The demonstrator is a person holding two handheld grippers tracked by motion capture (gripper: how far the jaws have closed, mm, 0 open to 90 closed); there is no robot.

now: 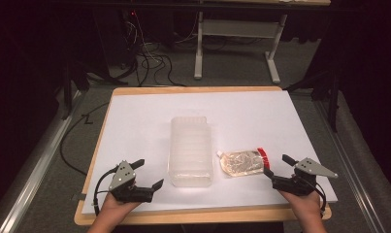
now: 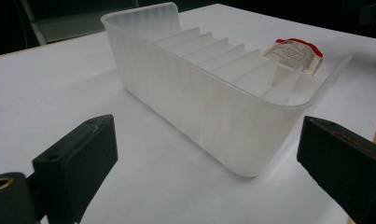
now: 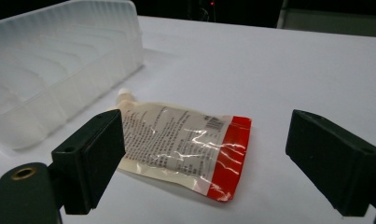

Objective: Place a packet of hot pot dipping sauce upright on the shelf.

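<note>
A translucent plastic bin with inner divider ribs stands in the middle of the white table top. Seen from the left gripper view, the bin holds nothing between its ribs. To the right of the bin lies a flat spouted pouch with a red end, flat on the table. My left gripper is open near the front left edge, short of the bin. My right gripper is open just right of the pouch, which lies ahead of its spread jaws.
The table's wooden rim runs along the front. Beyond the far edge stand a desk frame and cables on the floor. Metal rails flank the table on both sides.
</note>
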